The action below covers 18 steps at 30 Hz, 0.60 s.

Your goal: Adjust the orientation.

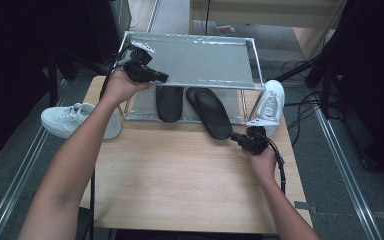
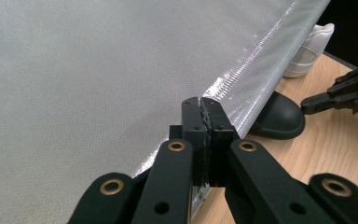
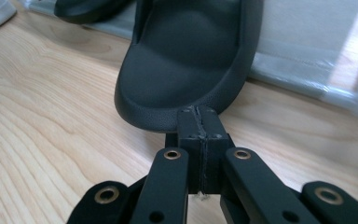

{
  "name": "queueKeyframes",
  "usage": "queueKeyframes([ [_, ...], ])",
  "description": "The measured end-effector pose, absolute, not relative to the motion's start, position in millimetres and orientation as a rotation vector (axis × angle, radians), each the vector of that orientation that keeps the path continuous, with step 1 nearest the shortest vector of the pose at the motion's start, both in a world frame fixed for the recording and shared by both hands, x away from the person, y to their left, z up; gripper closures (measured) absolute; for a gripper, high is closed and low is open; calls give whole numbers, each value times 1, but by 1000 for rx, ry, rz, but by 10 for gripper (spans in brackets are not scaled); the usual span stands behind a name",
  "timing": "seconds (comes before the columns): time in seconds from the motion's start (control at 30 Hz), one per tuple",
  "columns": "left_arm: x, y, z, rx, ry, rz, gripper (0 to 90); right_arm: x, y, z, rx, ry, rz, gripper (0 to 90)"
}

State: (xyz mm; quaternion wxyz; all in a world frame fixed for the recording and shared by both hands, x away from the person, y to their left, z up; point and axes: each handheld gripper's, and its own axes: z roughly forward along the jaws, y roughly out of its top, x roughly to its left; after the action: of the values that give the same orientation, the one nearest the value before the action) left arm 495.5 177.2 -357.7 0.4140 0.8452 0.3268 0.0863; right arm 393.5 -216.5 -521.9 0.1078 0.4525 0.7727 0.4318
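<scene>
A silver two-tier shoe rack (image 1: 200, 60) stands at the back of the wooden table (image 1: 180, 180). Two black slippers lie at its lower tier: one (image 1: 169, 102) tucked under, the other (image 1: 212, 112) sticking out toward the front. My left gripper (image 1: 159, 77) is shut with nothing in it, and its tips (image 2: 200, 105) rest over the front edge of the top shelf (image 2: 98, 79). My right gripper (image 1: 236, 137) is also shut, its tips (image 3: 198, 113) touching the heel rim of the protruding slipper (image 3: 186, 60).
One white sneaker (image 1: 77, 120) sits off the table's left edge. Another (image 1: 270, 102) leans beside the rack's right leg. Bare wood stretches across the front half of the table. Cables and dark stands crowd the floor at the right.
</scene>
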Motion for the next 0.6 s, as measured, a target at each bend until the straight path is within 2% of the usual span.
queueKeyframes([
  [0.6, 495, 178, -358, 2124, 816, 217, 900, 417, -166, -522, 1310, 2303, 1286, 900],
])
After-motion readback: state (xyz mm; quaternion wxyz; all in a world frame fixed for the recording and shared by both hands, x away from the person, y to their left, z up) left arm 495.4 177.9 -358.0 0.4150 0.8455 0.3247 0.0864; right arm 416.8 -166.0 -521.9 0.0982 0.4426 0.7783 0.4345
